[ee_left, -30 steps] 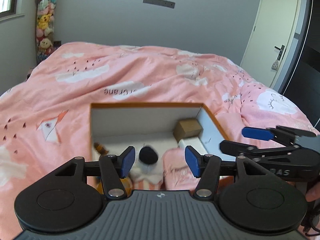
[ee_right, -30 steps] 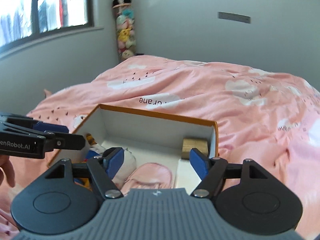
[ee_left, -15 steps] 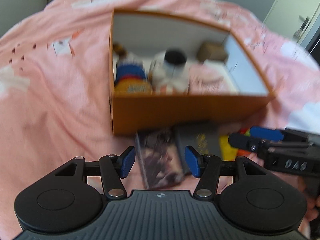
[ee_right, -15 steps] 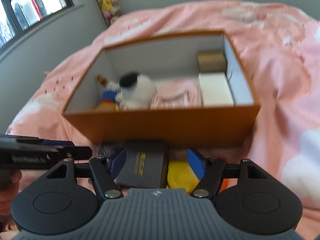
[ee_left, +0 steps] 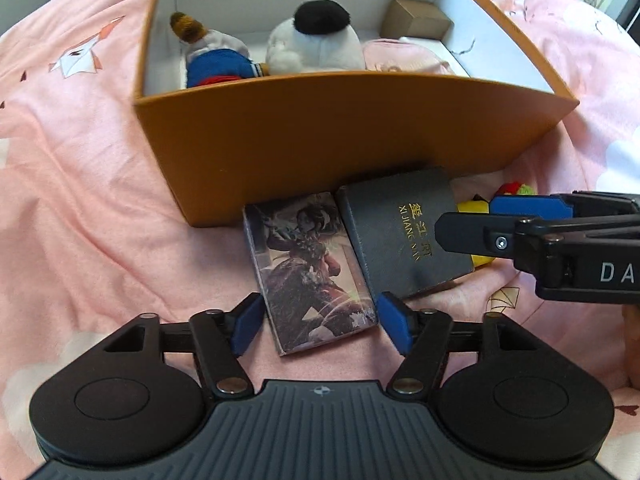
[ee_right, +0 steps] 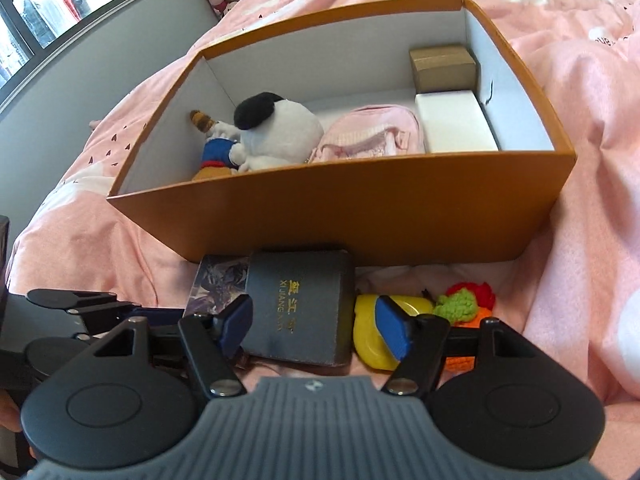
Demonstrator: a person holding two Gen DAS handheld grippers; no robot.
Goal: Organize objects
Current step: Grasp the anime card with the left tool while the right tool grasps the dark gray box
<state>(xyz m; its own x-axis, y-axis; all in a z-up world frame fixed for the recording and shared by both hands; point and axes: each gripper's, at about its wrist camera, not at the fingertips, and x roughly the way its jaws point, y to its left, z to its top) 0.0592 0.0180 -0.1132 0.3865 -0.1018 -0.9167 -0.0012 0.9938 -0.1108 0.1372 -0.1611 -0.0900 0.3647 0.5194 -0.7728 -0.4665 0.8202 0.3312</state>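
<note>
In front of the orange box (ee_left: 320, 132) a picture-printed box (ee_left: 308, 276) and a black box with gold lettering (ee_left: 404, 236) lie side by side on the pink quilt. My left gripper (ee_left: 320, 322) hangs over the near end of the picture box. Its jaws are opening, the box lies between them, and the pads are just off its sides. My right gripper (ee_right: 316, 324) is open over the black box (ee_right: 300, 304). Its left pad is by the box's edge and its right pad is above a yellow toy (ee_right: 366, 340). Each gripper shows in the other's view.
The orange box (ee_right: 340, 216) holds a white plush with a black top (ee_right: 280, 128), a blue-dressed doll (ee_right: 216, 152), a pink pouch (ee_right: 368, 136), a white box (ee_right: 456, 124) and a brown carton (ee_right: 444, 66). A green, red and orange crochet toy (ee_right: 464, 302) lies right of the yellow toy.
Both grippers have sunk and tipped downward, from looking across the bed to the things in front of the orange box. The left jaws have spread wider around the picture box.
</note>
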